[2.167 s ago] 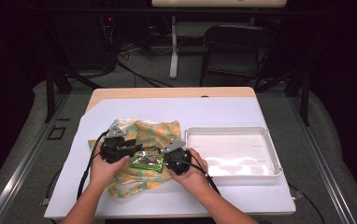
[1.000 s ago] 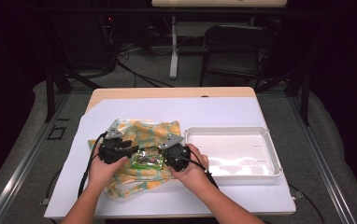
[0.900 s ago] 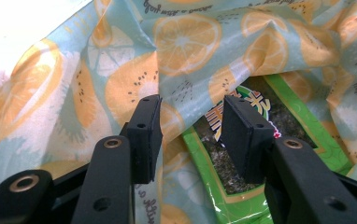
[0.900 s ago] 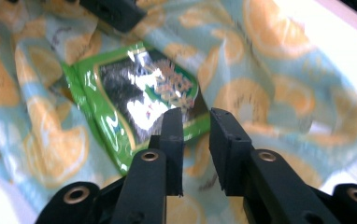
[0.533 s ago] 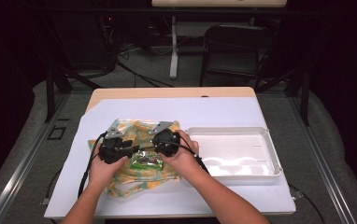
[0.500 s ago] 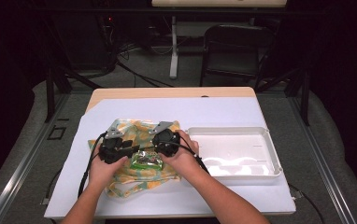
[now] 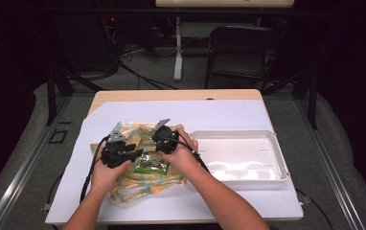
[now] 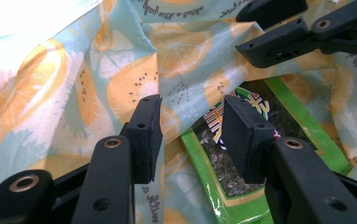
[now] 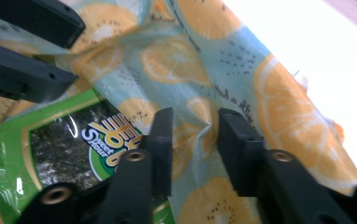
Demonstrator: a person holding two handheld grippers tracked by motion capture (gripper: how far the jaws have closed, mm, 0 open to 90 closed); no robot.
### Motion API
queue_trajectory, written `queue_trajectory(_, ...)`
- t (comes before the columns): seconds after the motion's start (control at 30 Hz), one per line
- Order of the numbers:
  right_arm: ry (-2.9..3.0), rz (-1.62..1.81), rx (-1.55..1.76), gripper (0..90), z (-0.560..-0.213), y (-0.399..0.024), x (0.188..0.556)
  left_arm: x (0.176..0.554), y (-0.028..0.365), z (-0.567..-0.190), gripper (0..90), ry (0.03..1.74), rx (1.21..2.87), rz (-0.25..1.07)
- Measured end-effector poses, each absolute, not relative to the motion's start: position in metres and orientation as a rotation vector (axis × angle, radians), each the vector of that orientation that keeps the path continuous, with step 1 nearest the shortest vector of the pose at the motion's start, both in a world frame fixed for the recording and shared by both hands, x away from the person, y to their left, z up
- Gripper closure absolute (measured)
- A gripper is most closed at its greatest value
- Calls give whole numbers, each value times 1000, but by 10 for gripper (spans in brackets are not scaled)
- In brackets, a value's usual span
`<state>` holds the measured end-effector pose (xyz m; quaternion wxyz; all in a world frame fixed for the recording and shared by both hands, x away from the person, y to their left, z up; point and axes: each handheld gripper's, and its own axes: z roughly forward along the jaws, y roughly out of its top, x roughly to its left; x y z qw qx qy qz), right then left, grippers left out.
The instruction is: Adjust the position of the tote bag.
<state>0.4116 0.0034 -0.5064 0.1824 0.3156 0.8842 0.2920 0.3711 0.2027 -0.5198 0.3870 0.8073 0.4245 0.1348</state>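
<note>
Toward the desk's front-left corner, a green snack packet (image 7: 151,163) lies in the citrus-print cloth bag (image 8: 120,60). Left gripper (image 8: 190,135) straddles the bag's rim, jaws apart; right gripper (image 9: 190,140) (jaws just narrowing, cloth between them unpinched) must next clamp the rim.

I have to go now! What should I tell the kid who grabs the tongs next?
Left tongs: open, over the edge of the fruit-print cloth and the green snack packet.
Right tongs: jaws just closing, a cloth fold stands between them, not clamped.
The packet lies on the cloth, partly covered. The white tray sits to the right.
Done: cloth partly drawn over the packet.
Left: probably finish wrapping it.
</note>
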Motion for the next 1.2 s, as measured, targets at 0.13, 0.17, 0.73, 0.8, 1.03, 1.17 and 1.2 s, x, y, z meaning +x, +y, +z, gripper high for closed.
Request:
queue_trajectory(0.13,2514,800,895,859,-510,2,414,371,202,-520,574,1080,2056,345)
queue_trajectory(0.17,2514,800,895,859,-510,2,414,371,202,-520,574,1080,2056,345)
queue_trajectory(0.73,2404,778,1041,897,-515,-11,434,373,195,-531,585,1091,2123,343)
queue_trajectory(0.8,2400,769,1057,897,-517,-12,437,373,196,-533,587,1090,2129,346)
queue_trajectory(1.03,2381,753,1114,894,-525,-15,444,374,198,-536,592,1105,2135,338)
queue_trajectory(1.17,2381,749,1102,881,-523,-14,442,374,198,-535,591,1102,2131,344)
queue_trajectory(1.2,2383,754,1096,875,-522,-14,441,373,198,-534,590,1102,2130,341)
